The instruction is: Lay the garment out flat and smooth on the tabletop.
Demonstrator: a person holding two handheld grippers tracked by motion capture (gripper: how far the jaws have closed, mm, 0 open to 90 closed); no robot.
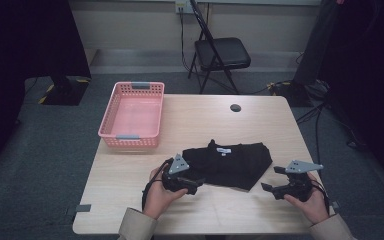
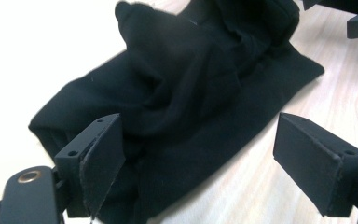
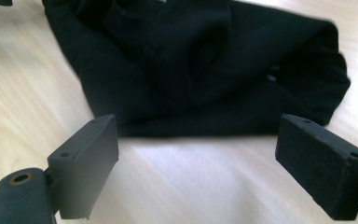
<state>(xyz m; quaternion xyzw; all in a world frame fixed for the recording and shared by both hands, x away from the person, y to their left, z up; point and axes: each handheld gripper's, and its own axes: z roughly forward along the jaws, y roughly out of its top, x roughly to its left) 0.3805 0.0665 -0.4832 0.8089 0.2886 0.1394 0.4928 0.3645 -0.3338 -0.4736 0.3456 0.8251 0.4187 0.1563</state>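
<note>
At the table's (image 1: pixel 130 200) middle lies a folded black garment (image 1: pixel 230 162); the left gripper (image 1: pixel 192 184) at its eight o'clock and right gripper (image 1: pixel 272 187) at four both stand spread, probably flanking it to grasp its near edge.

I see a black garment (image 1: pixel 230 162) lying folded in a rumpled, roughly triangular heap on the near middle of the table (image 1: pixel 130 200). A small white tag, perhaps a neck label, shows near its far edge. Its top layer bunches up in soft folds.
</note>
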